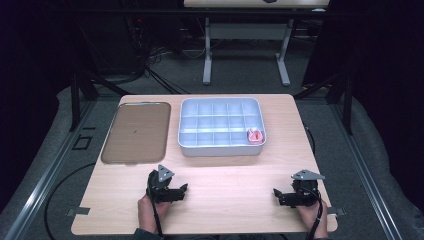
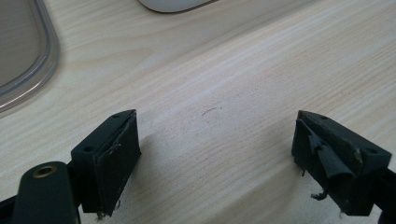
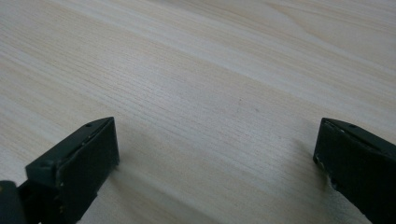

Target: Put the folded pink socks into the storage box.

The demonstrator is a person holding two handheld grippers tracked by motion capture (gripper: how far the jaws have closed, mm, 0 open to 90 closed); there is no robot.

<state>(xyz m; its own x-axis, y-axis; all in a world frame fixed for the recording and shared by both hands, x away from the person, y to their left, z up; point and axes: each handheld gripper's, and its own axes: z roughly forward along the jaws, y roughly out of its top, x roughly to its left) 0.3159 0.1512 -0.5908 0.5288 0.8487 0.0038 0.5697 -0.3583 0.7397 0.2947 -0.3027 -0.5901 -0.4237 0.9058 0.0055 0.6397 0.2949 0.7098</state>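
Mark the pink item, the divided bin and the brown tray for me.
pink item [image 1: 255, 135]: high view, its middle.
divided bin [image 1: 220, 150]: high view, near wall.
brown tray [image 1: 136, 132]: high view, bare middle.

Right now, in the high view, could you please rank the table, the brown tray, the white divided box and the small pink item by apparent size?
1. Table
2. White divided box and brown tray: they look alike in size, so I would not rank them.
3. Small pink item, in the box's near right compartment.
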